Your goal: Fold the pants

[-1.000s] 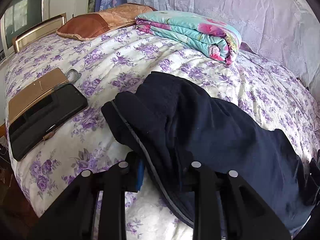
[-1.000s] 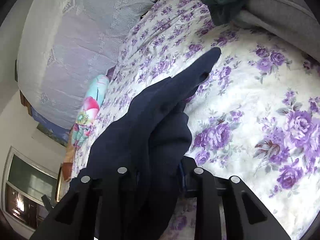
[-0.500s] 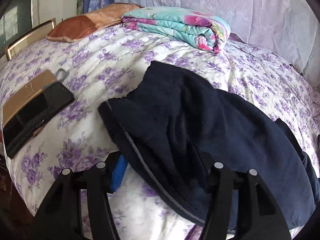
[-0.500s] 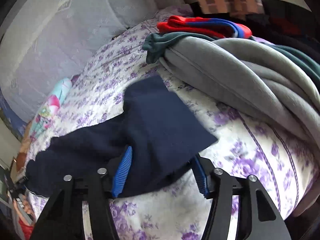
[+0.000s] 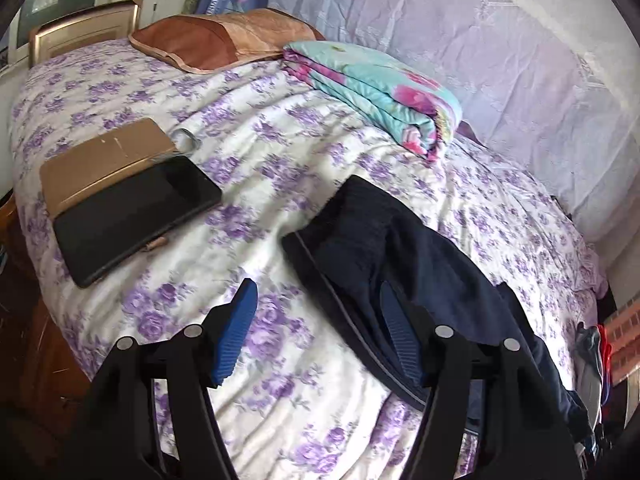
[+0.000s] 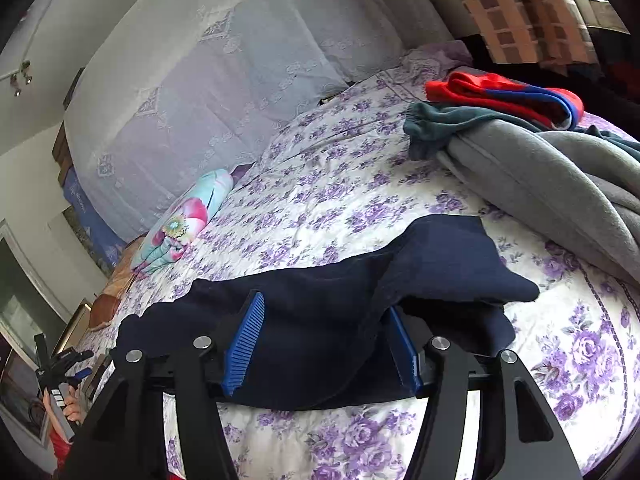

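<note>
While both tongs, left (image 5: 318, 322) & right (image 6: 322, 338), gape wide, pants (image 6: 360, 300) lie lengthwise w/ hem right.

One pants (image 5: 420, 264), two tongs (image 5: 320, 332) (image 6: 320, 340), one pillow (image 5: 216, 40), one tablet (image 5: 132, 216).

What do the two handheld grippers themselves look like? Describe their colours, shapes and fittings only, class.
The left gripper and right gripper look alike: matte black angular linkage bars joined by round silver pivot bolts, each finger faced with a bright blue ribbed pad. No cables or markings show.
</note>
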{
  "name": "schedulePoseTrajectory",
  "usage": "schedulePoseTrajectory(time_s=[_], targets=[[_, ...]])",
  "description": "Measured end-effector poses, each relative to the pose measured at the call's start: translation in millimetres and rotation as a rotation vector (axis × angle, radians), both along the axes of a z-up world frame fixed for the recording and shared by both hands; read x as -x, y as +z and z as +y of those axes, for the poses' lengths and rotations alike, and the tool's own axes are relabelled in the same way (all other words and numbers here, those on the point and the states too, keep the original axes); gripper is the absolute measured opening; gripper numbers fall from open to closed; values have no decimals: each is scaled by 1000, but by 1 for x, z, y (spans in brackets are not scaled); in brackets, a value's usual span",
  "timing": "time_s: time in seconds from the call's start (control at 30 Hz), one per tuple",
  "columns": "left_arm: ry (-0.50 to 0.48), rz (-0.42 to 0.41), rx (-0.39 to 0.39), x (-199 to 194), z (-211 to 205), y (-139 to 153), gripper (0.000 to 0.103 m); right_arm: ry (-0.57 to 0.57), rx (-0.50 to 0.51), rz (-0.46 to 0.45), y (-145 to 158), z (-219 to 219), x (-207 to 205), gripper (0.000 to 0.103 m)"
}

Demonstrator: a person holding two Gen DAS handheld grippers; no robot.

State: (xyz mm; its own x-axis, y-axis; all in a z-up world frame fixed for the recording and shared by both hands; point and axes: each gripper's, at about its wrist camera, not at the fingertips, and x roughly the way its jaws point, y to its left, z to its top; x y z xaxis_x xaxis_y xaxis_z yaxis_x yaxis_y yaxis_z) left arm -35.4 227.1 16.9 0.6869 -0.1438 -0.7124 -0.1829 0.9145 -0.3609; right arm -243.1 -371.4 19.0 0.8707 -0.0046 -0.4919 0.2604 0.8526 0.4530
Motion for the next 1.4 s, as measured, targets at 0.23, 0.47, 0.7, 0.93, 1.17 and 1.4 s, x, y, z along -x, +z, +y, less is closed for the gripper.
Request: schedulePoseTrajectory(time_s=[0.23, 0.47, 0.7, 0.93, 1.17, 1.4], targets=[[-86, 118, 42, -32, -41, -26, 60, -34, -32, 25, -12, -7, 16, 64], [-49, 161, 104, -55, -25, -30, 42, -39, -28, 49, -16, -7, 14, 64], [-50, 190, 66, -60, -29, -33, 42, -28, -9, 54, -15, -1, 11, 65], [-30, 191, 105, -62, -30, -41, 32, -27, -34, 60, -17, -3, 9, 65], [-15, 160, 75, -69, -34, -34, 14, -46, -16, 66, -15, -4, 17, 65], [-41, 55, 158, -40, -19, -8, 11, -83, -49, 106, -19, -14, 36, 65]])
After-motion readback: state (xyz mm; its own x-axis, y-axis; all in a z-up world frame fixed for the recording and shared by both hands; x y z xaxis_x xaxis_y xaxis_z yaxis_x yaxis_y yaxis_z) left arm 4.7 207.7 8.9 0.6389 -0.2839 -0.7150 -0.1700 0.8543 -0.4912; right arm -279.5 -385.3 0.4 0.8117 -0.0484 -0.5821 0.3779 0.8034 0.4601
